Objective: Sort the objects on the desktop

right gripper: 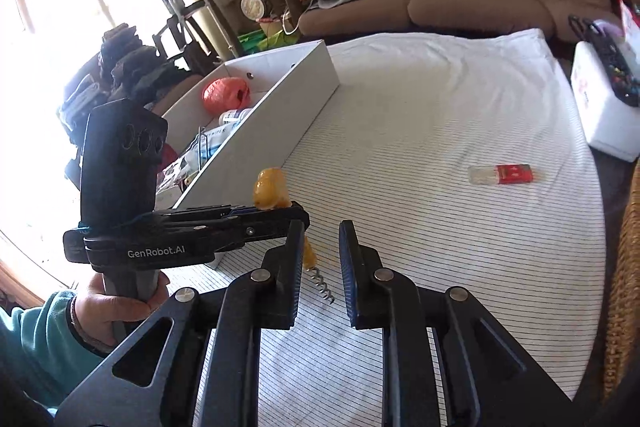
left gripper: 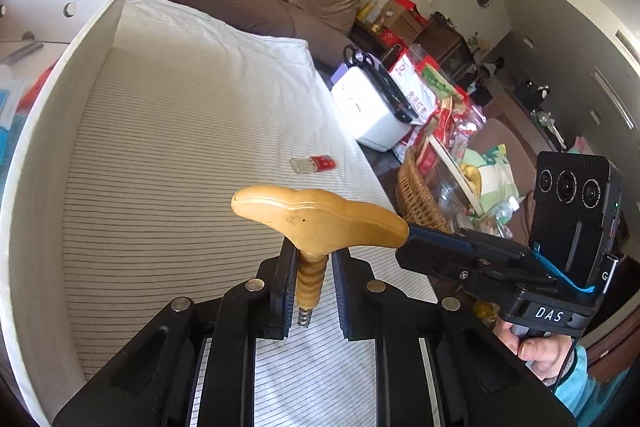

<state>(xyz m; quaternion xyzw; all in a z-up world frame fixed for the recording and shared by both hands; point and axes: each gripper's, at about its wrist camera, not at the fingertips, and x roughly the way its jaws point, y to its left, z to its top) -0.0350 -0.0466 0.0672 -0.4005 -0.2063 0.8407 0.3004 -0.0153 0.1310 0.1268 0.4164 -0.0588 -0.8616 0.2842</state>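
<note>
The left gripper [left gripper: 314,253] was seen parted around the corkscrew [left gripper: 316,215] shank, just beside the white box [left gripper: 80,75]. The right gripper [right gripper: 322,227] was likewise unclenched (contact with the handle could not be told).

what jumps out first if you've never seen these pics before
A corkscrew with a pale wooden T-handle, held up between the two grippers above the striped cloth. Beyond it lies a small red-and-clear case, alone on the cloth, and a white box of sorted items stands at the left.
</note>
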